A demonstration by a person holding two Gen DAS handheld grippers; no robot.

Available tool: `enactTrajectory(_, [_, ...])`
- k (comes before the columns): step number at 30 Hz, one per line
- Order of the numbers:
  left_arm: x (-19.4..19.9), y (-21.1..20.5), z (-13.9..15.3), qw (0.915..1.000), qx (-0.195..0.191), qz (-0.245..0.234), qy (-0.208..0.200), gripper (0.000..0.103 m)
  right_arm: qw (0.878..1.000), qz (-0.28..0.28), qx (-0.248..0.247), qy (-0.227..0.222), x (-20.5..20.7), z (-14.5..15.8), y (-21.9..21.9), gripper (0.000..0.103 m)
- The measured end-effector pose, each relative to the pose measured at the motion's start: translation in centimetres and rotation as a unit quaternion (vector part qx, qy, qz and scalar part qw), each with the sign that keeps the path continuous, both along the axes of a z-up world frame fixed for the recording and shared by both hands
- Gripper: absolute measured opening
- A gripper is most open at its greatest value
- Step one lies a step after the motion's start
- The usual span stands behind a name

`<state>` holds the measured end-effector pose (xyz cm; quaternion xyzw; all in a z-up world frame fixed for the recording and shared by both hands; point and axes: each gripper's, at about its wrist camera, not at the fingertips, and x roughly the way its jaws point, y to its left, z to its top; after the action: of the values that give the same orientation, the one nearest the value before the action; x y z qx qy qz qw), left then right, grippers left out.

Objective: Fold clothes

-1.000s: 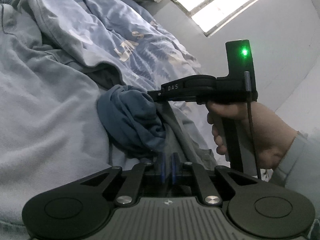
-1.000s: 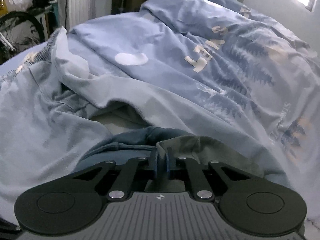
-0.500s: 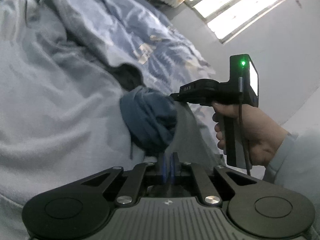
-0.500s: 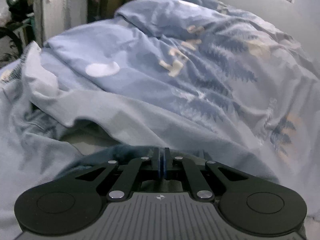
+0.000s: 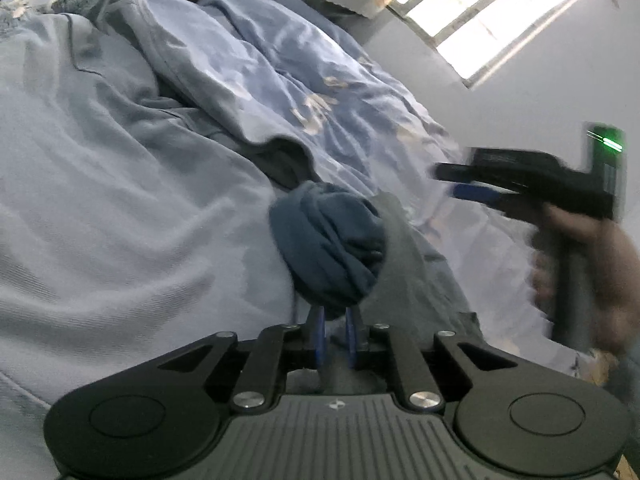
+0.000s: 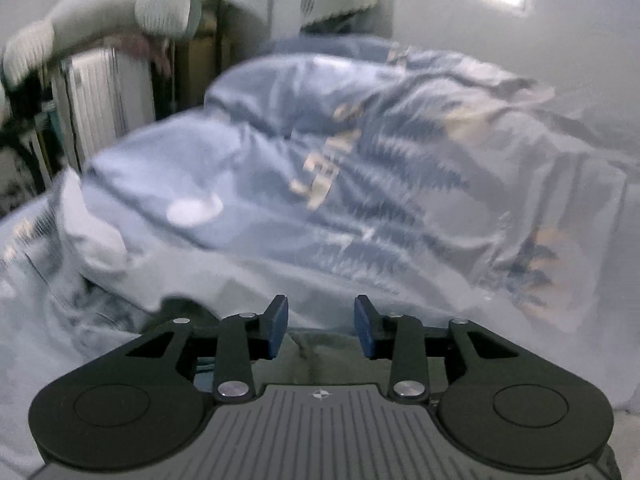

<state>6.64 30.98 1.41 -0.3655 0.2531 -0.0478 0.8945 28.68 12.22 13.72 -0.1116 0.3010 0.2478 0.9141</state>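
Garment [image 5: 332, 248]: soft, limp blue-grey bundle on the bed [image 5: 100, 200]; grab hems, not the wad. Left gripper [image 5: 335, 336] opening, cloth between pads; right gripper [image 6: 321, 328] opening, empty.

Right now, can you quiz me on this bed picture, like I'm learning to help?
1. True or false: the dark blue garment lies flat and neatly folded.
2. Pick one: what is printed on the duvet? A) trees and letters B) cars C) stars
3. Short answer: in the left wrist view, on which side of the dark blue garment does the grey cloth lie?

Key: 1 false, it is bunched into a ball. 2 A. 3 its right side.
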Motion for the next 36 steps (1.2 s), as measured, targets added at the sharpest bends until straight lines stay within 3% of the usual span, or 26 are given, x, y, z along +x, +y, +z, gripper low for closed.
enactTrajectory(6, [-0.4, 0.6, 0.7, 0.9996, 0.017, 0.024, -0.001, 0.02, 0.998, -0.015, 0.057, -0.025, -6.2, 4.5, -8.0, 0.042])
enactTrajectory(8, [-0.8, 0.3, 1.4, 0.9991, 0.026, 0.026, -0.019, 0.028, 0.996, -0.027, 0.076, -0.037, -9.1, 5.8, -11.9, 0.043])
enactTrajectory(10, [-1.2, -0.3, 2.3, 0.9983, 0.036, 0.022, -0.041, 0.044, 0.994, -0.044, 0.093, -0.042, -11.9, 6.7, -16.0, 0.043])
enactTrajectory(14, [-2.1, -2.4, 4.3, 0.9941, 0.05, 0.003, -0.096, 0.055, 0.986, -0.092, 0.127, -0.055, -18.3, 8.0, -24.8, 0.047])
enactTrajectory(18, [-2.7, -6.7, 6.1, 0.9866, 0.08, -0.051, -0.133, 0.062, 0.975, -0.149, 0.142, -0.081, -24.3, 8.0, -32.0, 0.049])
enactTrajectory(23, [-3.8, -14.4, 7.5, 0.9664, 0.125, -0.151, -0.167, 0.069, 0.956, -0.21, 0.174, -0.106, -29.4, 6.2, -38.9, 0.051])
enactTrajectory(31, [-5.3, -28.0, 7.4, 0.9345, 0.183, -0.262, -0.157, 0.07, 0.921, -0.29, 0.228, -0.127, -33.4, 1.4, -47.1, 0.051])
enactTrajectory(33, [-6.2, -31.2, 7.3, 0.9244, 0.189, -0.292, -0.157, 0.07, 0.915, -0.304, 0.231, -0.128, -34.0, 0.6, -48.9, 0.051])
enactTrajectory(36, [-8.2, -36.4, 6.9, 0.9002, 0.205, -0.351, -0.158, 0.07, 0.911, -0.318, 0.227, -0.133, -35.0, -0.1, -51.3, 0.051])
